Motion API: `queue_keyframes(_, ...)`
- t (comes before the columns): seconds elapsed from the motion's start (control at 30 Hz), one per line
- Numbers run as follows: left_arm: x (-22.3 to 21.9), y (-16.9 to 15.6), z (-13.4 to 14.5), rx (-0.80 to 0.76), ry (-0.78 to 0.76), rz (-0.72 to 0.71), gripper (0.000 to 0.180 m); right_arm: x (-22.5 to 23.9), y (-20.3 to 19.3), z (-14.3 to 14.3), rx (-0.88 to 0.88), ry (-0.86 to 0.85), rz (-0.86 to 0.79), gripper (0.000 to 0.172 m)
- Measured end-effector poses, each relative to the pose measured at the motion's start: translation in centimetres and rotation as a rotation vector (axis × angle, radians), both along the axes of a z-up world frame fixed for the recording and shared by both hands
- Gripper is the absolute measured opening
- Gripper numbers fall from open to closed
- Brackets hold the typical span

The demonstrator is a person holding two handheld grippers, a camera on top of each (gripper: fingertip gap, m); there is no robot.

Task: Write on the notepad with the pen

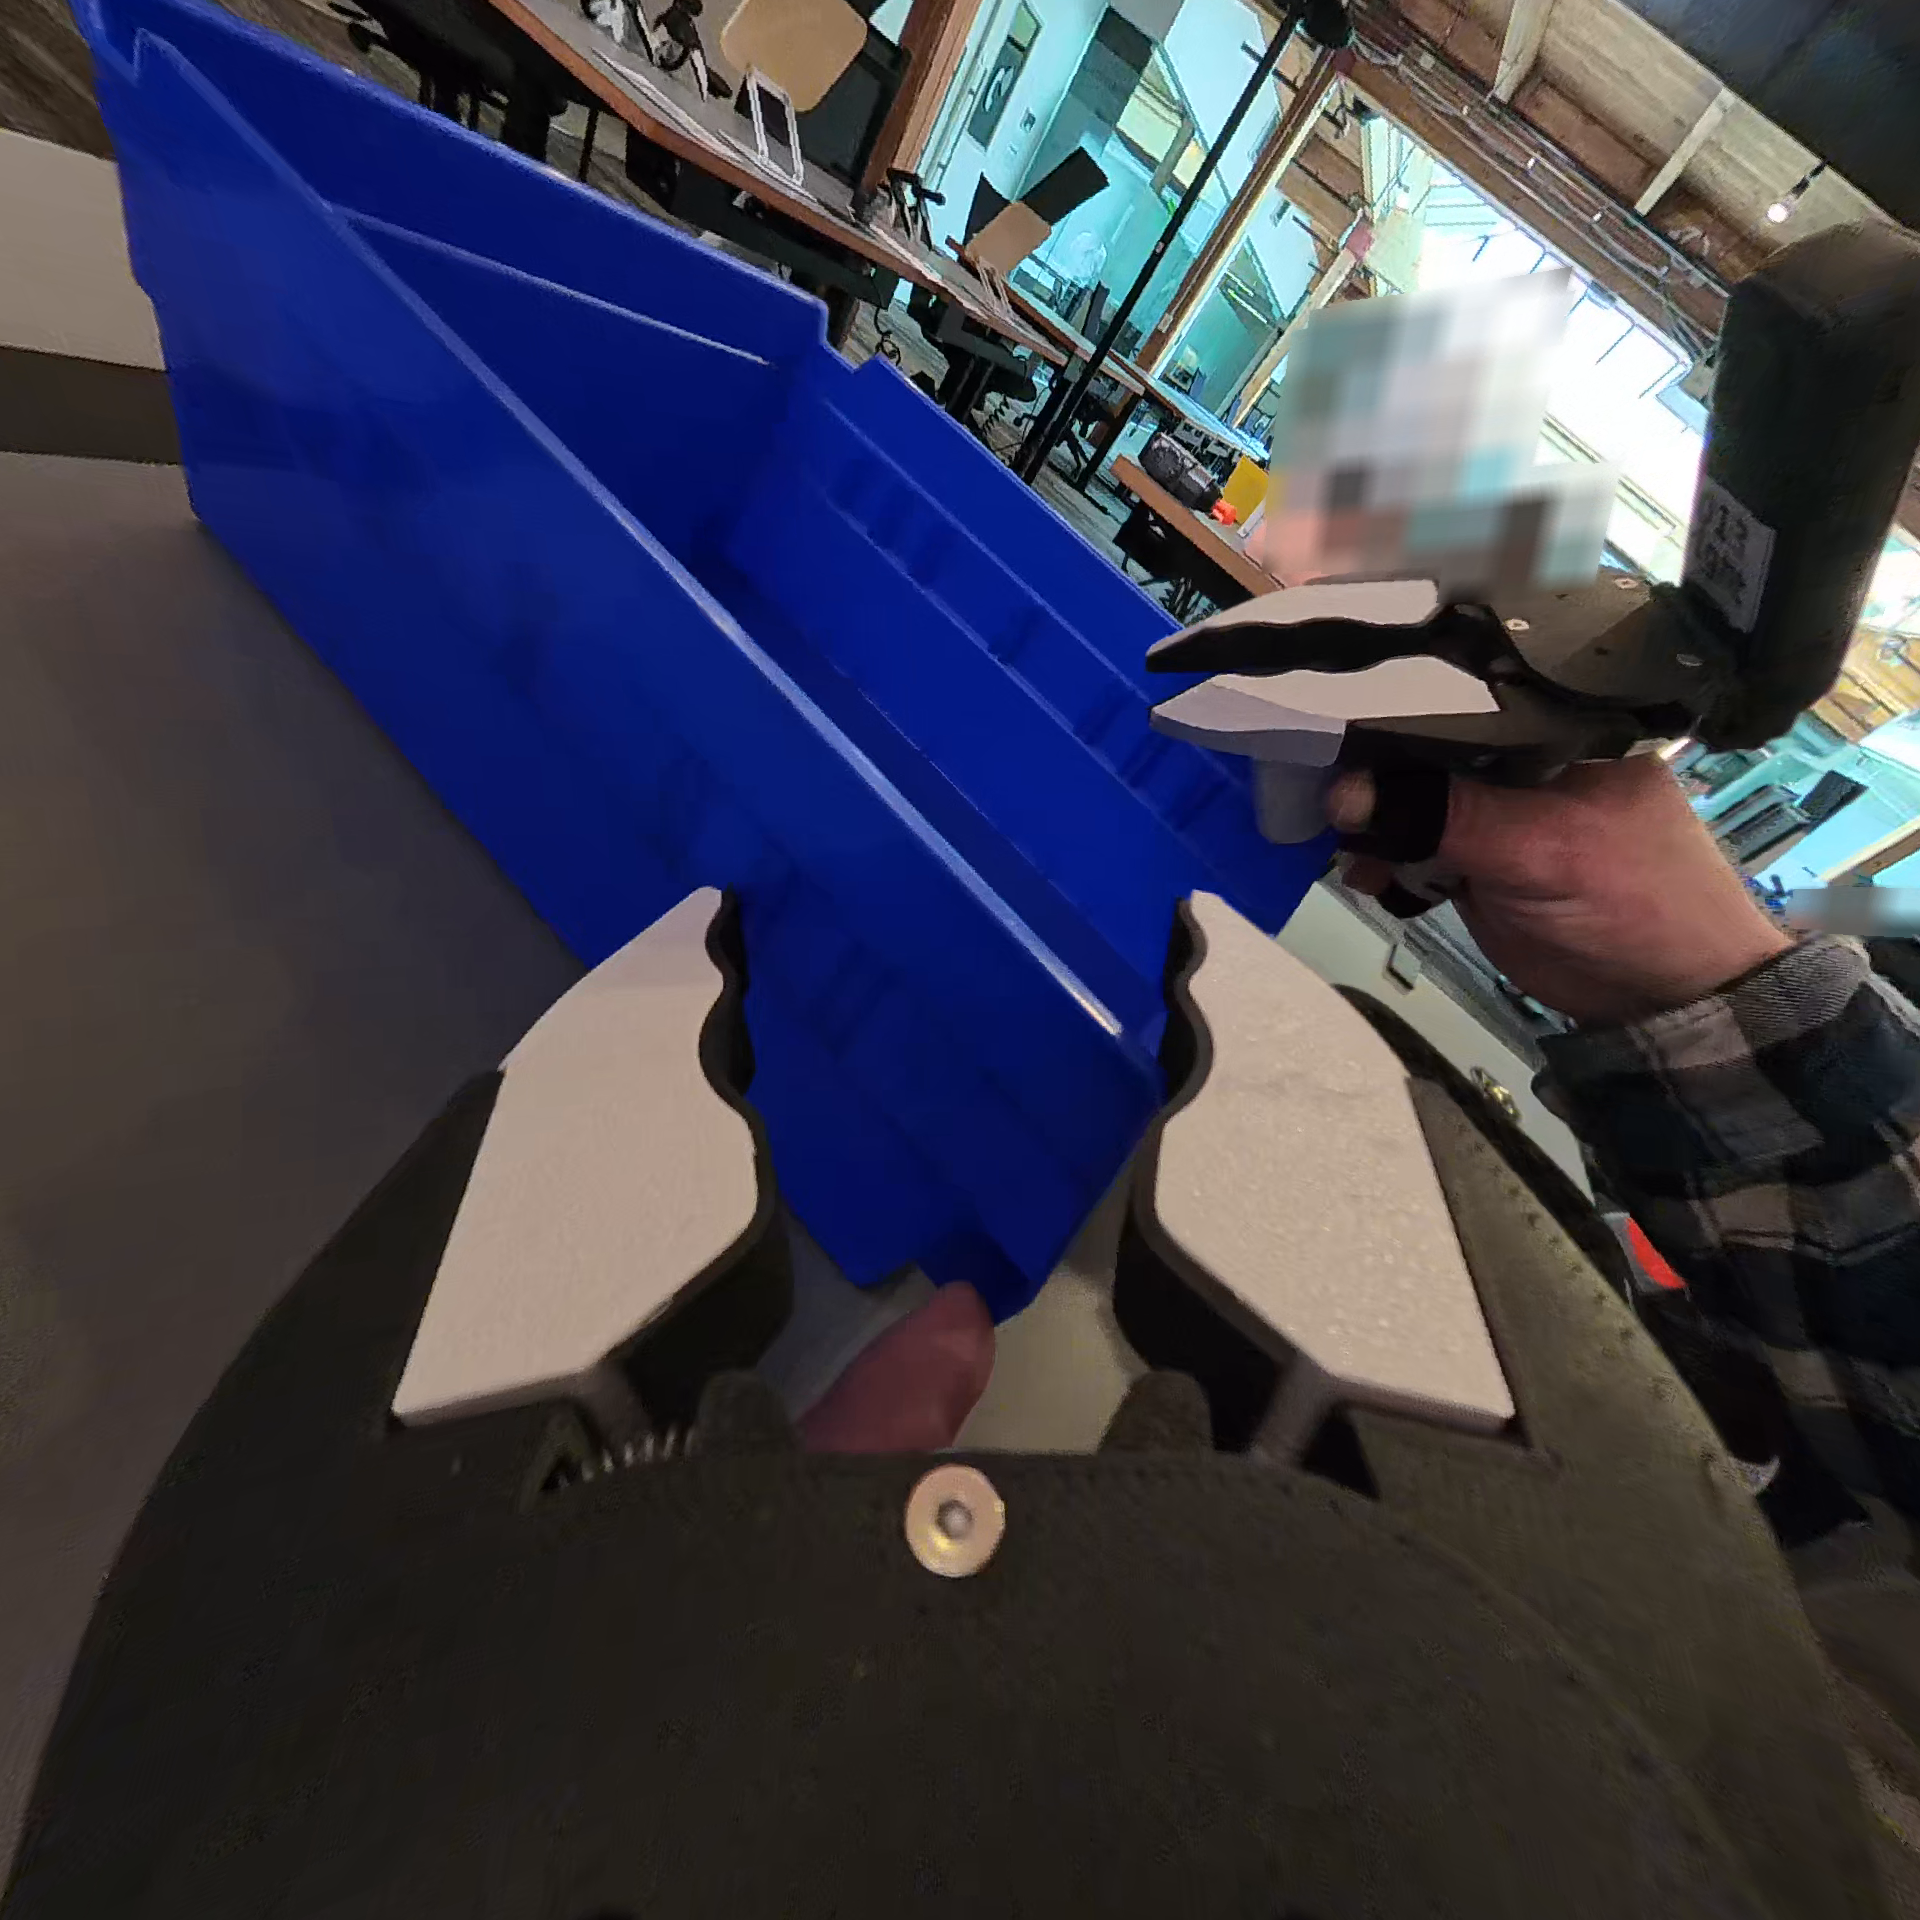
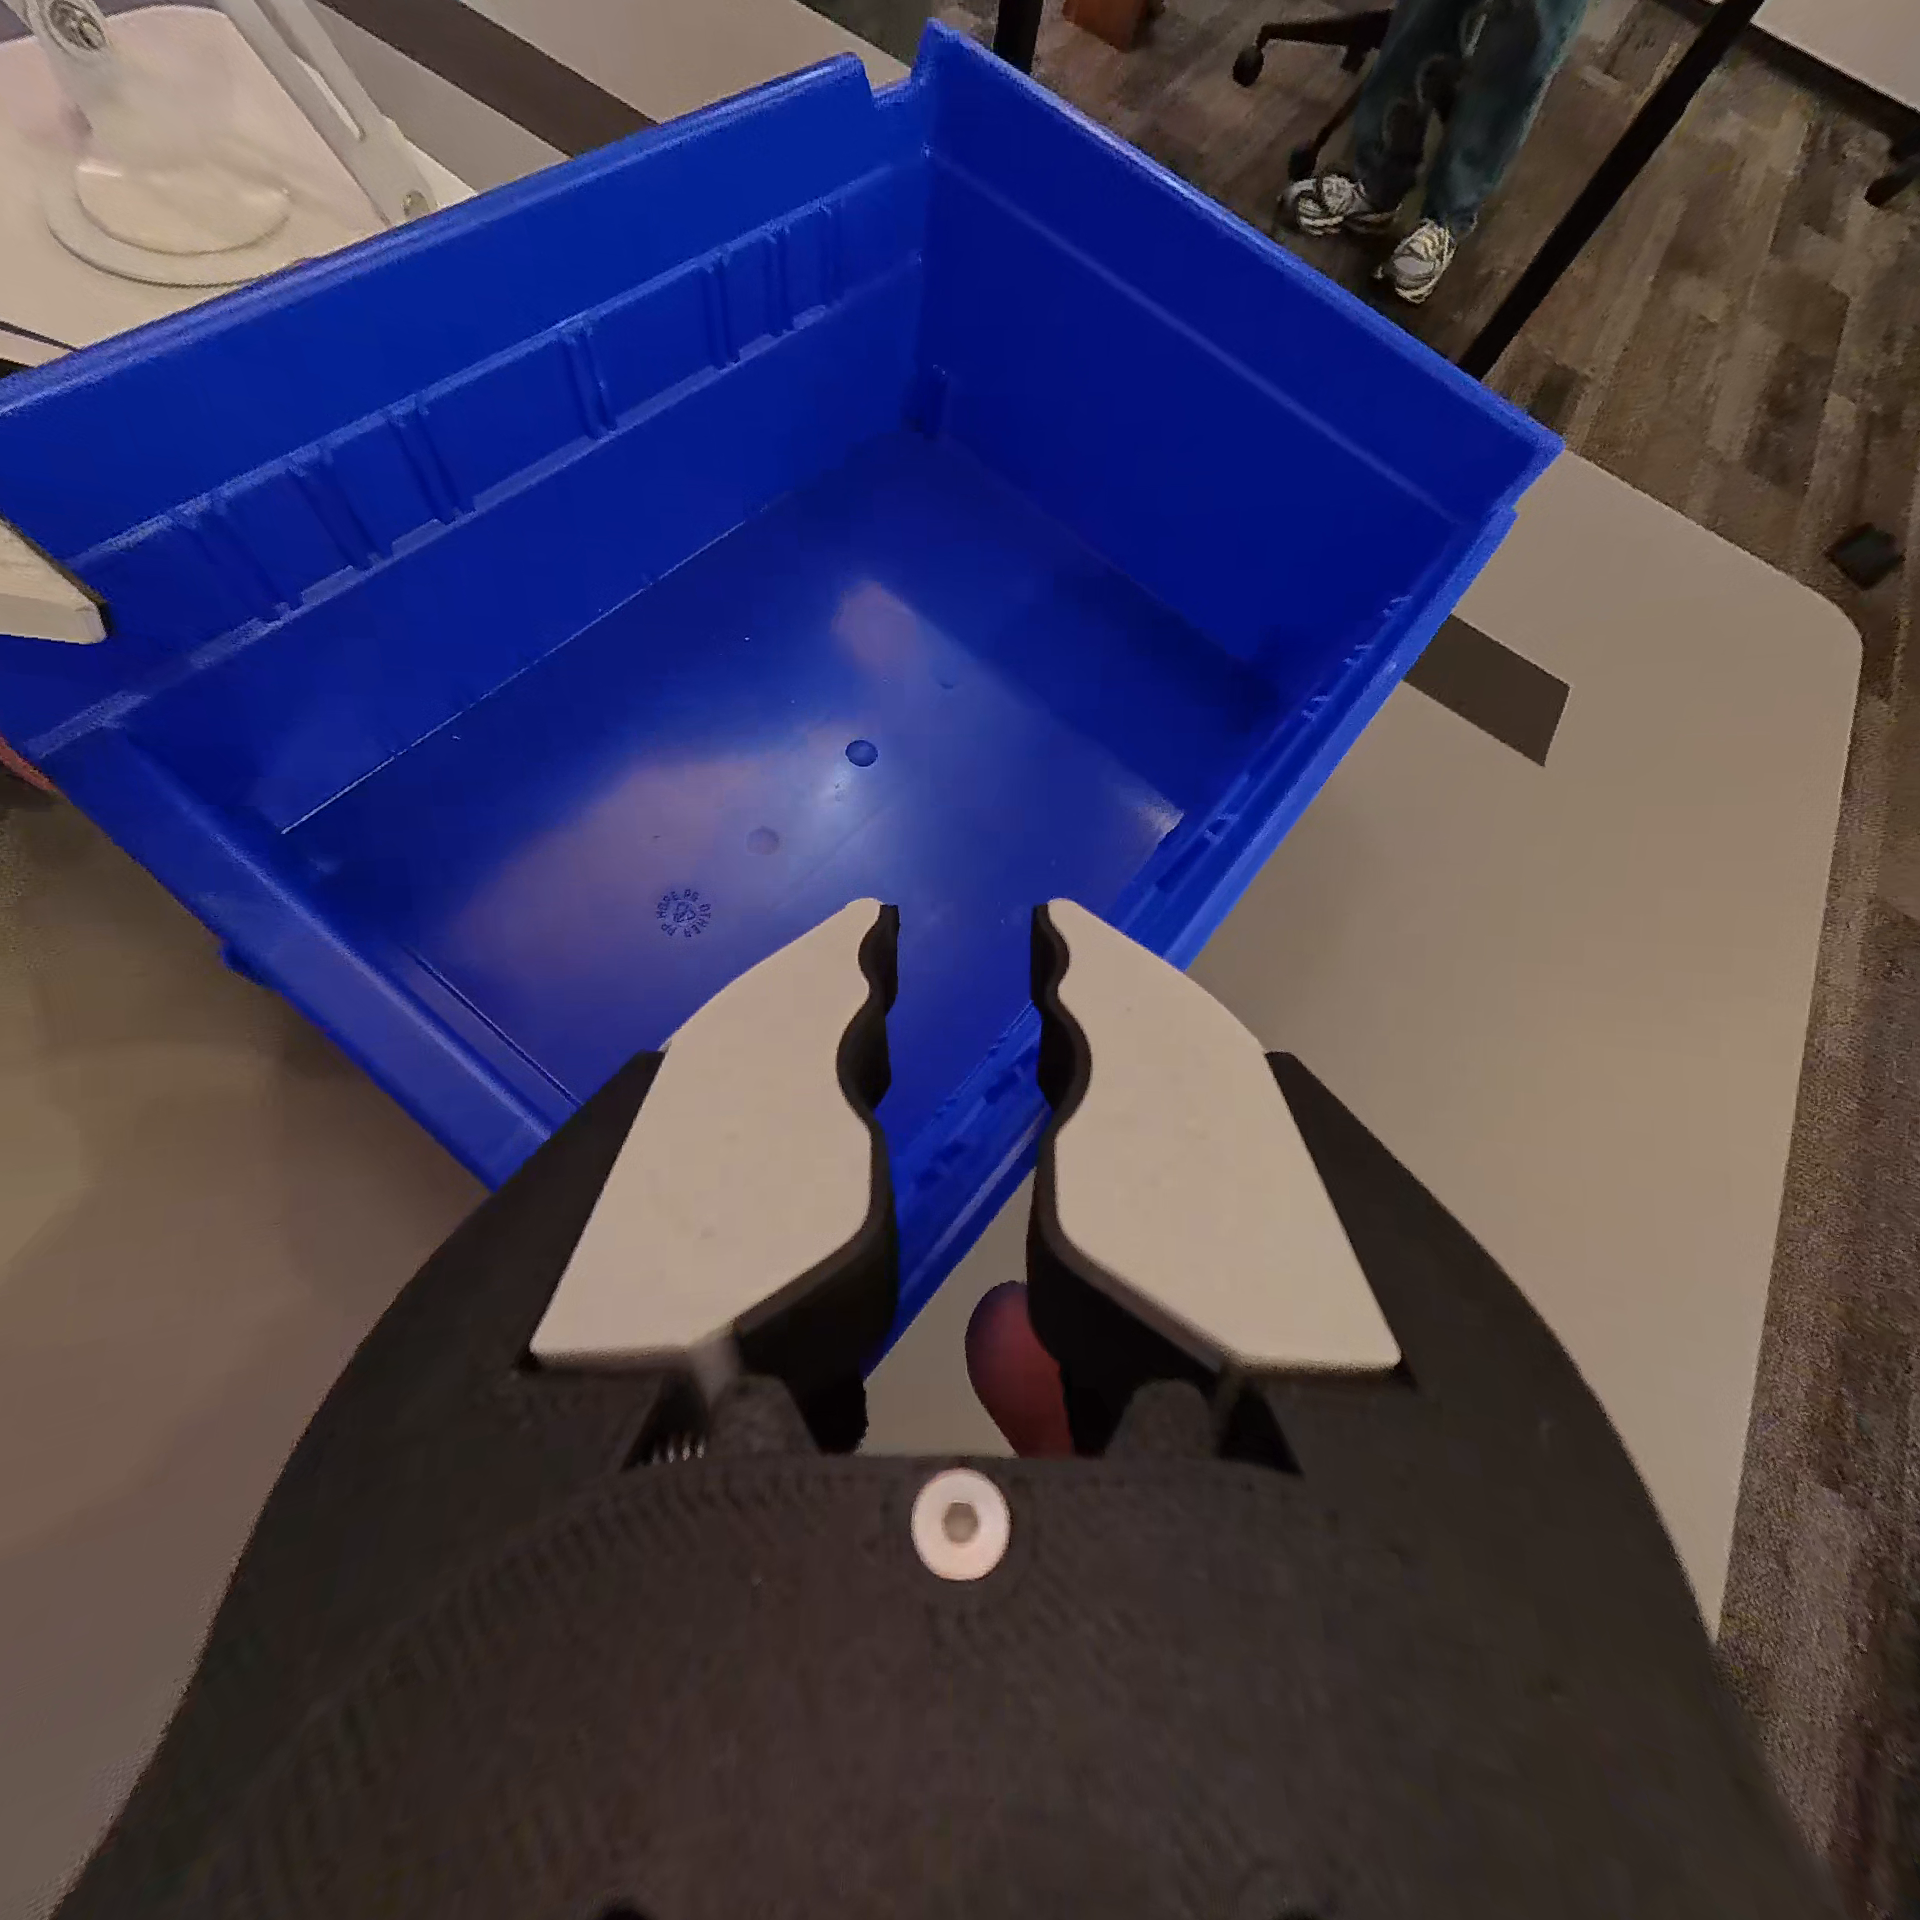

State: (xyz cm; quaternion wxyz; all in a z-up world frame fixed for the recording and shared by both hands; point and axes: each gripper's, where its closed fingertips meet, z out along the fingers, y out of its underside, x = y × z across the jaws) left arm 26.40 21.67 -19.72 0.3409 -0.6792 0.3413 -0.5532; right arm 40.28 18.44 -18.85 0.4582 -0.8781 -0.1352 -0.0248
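Observation:
No pen or notepad shows in either view. A large blue bin [image 1: 468, 520] stands on the table, and the right wrist view shows its inside [image 2: 1195, 343] bare. My left gripper [image 1: 951, 914] is wide open at the bin's near corner, and its pads press on nothing. My right gripper [image 2: 961, 914] hovers over the bin's near right wall with its jaws a little apart and nothing between them. It also shows in the left wrist view [image 1: 1158, 686], held by a hand [image 1: 1558, 873] above the bin's rim. One left fingertip [image 2: 52, 608] shows at the left edge of the right wrist view.
The bin sits on a grey table [image 2: 1507, 935] with a dark strip [image 2: 1496, 696] across it and a rounded far right corner. A white stand [image 2: 166, 197] is behind the bin at the back left. A person's legs [image 2: 1403, 156] are on the floor beyond.

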Motion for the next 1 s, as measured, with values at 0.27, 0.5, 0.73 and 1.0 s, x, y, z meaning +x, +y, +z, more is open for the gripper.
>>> queue_keyframes(0.27,3.1,0.3,0.2,-0.016,-0.02,0.028,0.08,3.2,1.3,0.0,-0.002,-0.008,0.07,0.025)
queue_keyframes(0.5,5.1,1.0,0.2,-0.018,-0.025,0.053,0.08,5.2,2.5,0.0,0.006,-0.018,0.081,0.024)
queue_keyframes(0.73,5.8,1.6,0.2,-0.014,-0.022,0.055,0.08,5.9,3.0,0.0,0.016,-0.011,0.076,0.023)
queue_keyframes(1.0,6.4,2.8,0.2,-0.028,-0.023,0.062,0.08,6.3,3.9,0.0,0.012,-0.031,0.07,0.025)
